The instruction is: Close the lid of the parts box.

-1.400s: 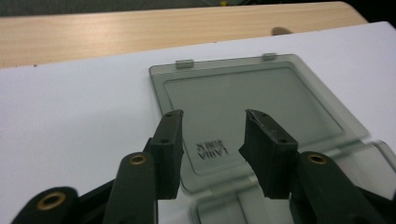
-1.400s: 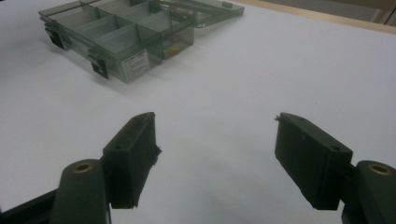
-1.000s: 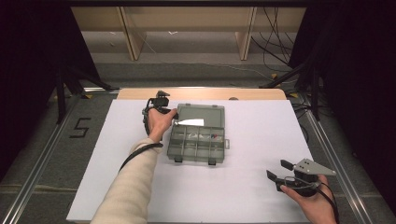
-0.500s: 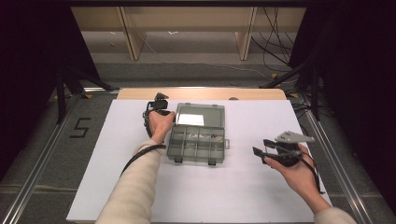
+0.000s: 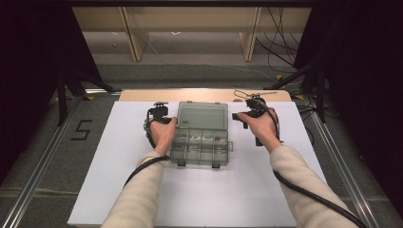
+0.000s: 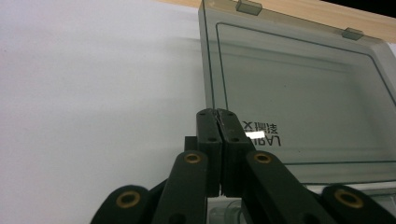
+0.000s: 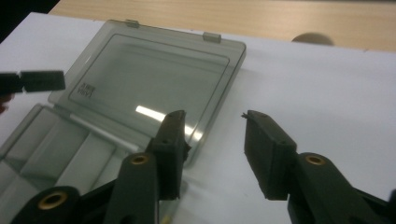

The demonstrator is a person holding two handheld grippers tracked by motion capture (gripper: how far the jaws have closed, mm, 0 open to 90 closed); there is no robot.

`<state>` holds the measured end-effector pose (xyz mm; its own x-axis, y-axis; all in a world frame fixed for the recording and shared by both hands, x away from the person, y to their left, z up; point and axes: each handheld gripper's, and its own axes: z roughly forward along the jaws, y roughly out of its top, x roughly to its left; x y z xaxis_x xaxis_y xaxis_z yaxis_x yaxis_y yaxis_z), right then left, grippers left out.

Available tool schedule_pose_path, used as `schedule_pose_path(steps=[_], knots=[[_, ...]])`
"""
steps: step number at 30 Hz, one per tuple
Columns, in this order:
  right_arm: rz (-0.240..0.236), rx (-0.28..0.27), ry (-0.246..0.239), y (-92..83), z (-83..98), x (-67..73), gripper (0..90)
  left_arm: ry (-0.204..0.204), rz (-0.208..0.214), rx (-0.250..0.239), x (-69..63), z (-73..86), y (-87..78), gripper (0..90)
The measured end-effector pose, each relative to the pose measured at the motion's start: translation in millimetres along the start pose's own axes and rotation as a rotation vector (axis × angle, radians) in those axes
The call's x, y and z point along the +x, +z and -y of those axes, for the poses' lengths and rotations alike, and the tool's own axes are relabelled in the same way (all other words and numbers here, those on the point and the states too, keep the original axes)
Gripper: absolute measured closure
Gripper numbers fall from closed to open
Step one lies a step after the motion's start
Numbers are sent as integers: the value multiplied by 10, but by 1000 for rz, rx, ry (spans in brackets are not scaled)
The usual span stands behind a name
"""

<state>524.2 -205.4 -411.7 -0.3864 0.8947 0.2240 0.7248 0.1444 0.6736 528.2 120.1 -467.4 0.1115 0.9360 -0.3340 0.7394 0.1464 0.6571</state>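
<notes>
In the frame's centre a smoky clear box (image 5: 199, 133) lies open; left tool (image 6: 218, 116) closed empty, right tool (image 7: 215, 140) spread wide.

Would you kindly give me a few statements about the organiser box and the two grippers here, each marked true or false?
1. The clear organiser box lies open, its lid flat on the white sheet. True.
2. The left gripper has its jaws spread wide. False: they are pressed together.
3. The right gripper is open. True.
4. The right gripper clamps the lid. False: its jaws stand apart at the lid's corner, holding nothing.
5. The box sits between the two hands. True.
</notes>
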Motion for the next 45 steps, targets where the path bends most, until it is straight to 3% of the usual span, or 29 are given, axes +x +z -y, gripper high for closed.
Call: schedule_pose_path(steps=[2,3,5,8,9,11,12,13,14,15,16,17,18,19,22,23,24,28,29,30,31,32,36,38,39,41,43,44,45], knots=[[-18,63,108,140,-36,51,622,3,-1,-2,-1,6,-3,889],[-12,97,123,197,-49,74,626,28,-3,17,17,7,-19,890],[-5,111,137,310,-63,117,645,-2,-3,-17,-12,22,-2,890],[35,121,115,439,-69,171,669,27,4,-11,0,31,-26,891],[50,160,152,440,-87,213,688,33,10,-33,-2,31,-17,892],[76,191,176,472,-111,253,714,57,8,-22,13,38,-34,893],[78,164,133,517,-105,224,717,66,6,-18,15,39,-34,894],[83,207,193,516,-118,269,721,57,2,-15,11,46,-33,895],[87,183,138,556,-109,237,729,47,6,-16,14,51,-30,896],[96,205,149,560,-117,249,744,3,11,-45,-9,58,-12,896],[108,243,208,544,-132,286,764,13,17,-45,-2,58,-13,896],[120,253,211,546,-135,287,775,29,24,-45,9,55,-18,897],[128,237,165,569,-123,255,781,53,18,-30,14,56,-37,898],[137,251,183,577,-122,261,792,44,17,-48,-10,57,-28,898],[157,249,172,591,-110,252,842,66,23,-33,8,53,-38,898],[162,243,185,590,-110,250,852,37,25,-56,-9,59,-21,898],[162,267,273,573,-124,285,861,41,27,-55,-6,59,-22,898],[189,229,311,549,-100,330,886,111,35,-45,42,58,-26,896],[198,201,288,546,-89,334,889,125,32,-36,48,58,-35,896],[201,174,263,542,-83,340,891,92,36,-71,21,67,-14,893],[212,164,254,526,-81,364,892,156,35,-69,60,53,-22,892],[212,158,226,502,-69,371,893,180,33,-55,72,49,-31,889],[219,93,189,434,-35,422,895,127,78,-64,78,25,-18,868],[210,40,203,403,-31,459,895,103,102,-100,96,-13,-27,811],[212,19,219,392,-23,484,895,106,108,-110,99,-36,-28,778],[198,3,184,353,-4,483,894,99,117,-130,87,-84,-33,747],[194,-10,197,331,14,493,893,92,126,-127,73,-126,-35,766],[209,-30,137,341,42,453,893,90,119,-124,64,-141,-36,779],[211,-33,137,336,46,457,893,96,117,-120,55,-155,-31,796]])
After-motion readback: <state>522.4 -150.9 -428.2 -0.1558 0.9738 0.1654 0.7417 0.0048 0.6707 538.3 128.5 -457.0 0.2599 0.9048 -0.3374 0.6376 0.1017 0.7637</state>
